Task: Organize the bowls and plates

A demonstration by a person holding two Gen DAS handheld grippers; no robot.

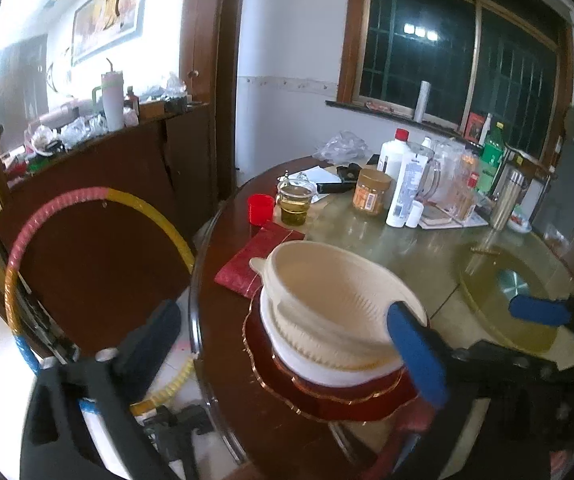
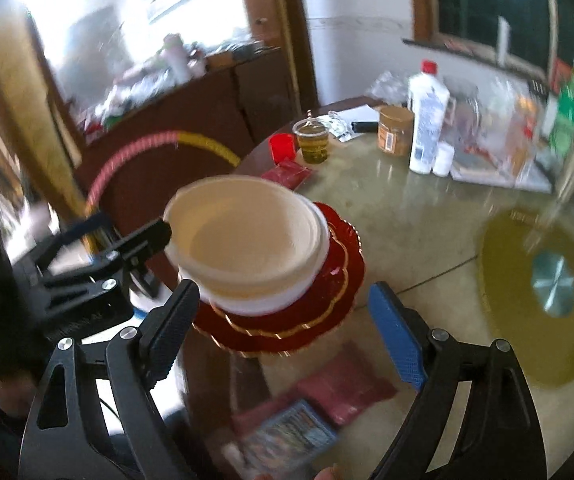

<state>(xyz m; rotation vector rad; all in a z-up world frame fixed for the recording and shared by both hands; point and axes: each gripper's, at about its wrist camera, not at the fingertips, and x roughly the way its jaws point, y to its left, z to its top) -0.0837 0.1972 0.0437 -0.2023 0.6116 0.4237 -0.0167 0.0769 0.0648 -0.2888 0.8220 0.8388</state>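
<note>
A cream strainer bowl sits tilted in a white bowl, which stands on stacked red plates with gold rims near the round table's left edge. The same stack shows in the right wrist view: cream bowl, white bowl, red plates. My left gripper is open, its fingers either side of the stack, holding nothing. It also shows left of the stack in the right wrist view. My right gripper is open just in front of the stack.
The glass-topped table carries a red cup, a cup of yellow liquid, a jar, bottles, a turntable disc and red packets. A chair with a coloured hoop stands left.
</note>
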